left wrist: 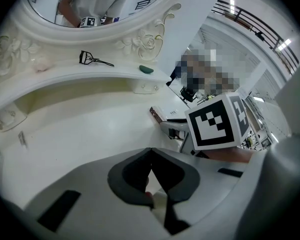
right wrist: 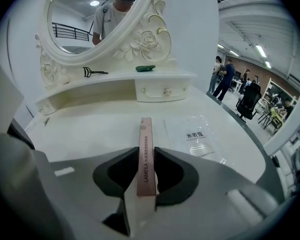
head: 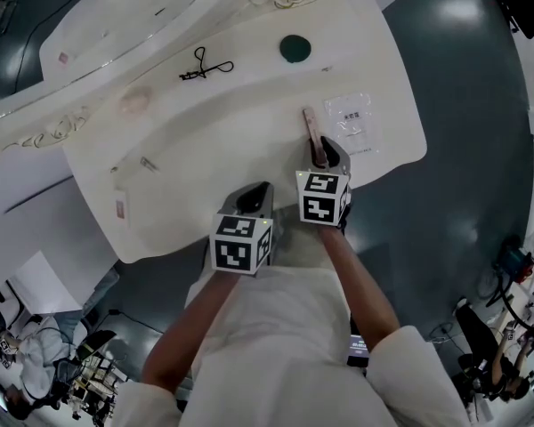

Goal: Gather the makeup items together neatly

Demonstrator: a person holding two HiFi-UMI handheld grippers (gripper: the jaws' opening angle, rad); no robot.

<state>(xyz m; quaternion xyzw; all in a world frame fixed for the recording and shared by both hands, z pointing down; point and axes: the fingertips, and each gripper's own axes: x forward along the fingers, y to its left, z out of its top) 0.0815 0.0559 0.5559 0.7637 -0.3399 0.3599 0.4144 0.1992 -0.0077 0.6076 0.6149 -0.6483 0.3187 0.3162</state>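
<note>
Forearms (head: 192, 327): nearest, at 6 o'clock in the head view, one behind each marker cube.
Dressing table (head: 205, 149): white and curved, filling the upper half.
Mirror (right wrist: 90, 19): oval in a carved white frame, at the table's 12 o'clock side.
Drawer (right wrist: 162, 90): closed under the raised shelf; contents hidden.
Left gripper (left wrist: 150, 151): pad tips pressed together with nothing between them, near the table's front edge, at 8 o'clock of the right gripper (right wrist: 146, 159).
Right gripper: clenched on the pink box (right wrist: 146, 144).
Clear packet (head: 351, 121): flat on the table, just beside the right gripper at 1 o'clock; something white inside.
Pink box: slim and long, one end pinched between the pads, the other jutting toward 11 o'clock.
Green puff (head: 295, 48): on the shelf at 12 o'clock, well apart.
Eyelash curler (head: 203, 66): black, on the shelf at 10 o'clock, well apart.
</note>
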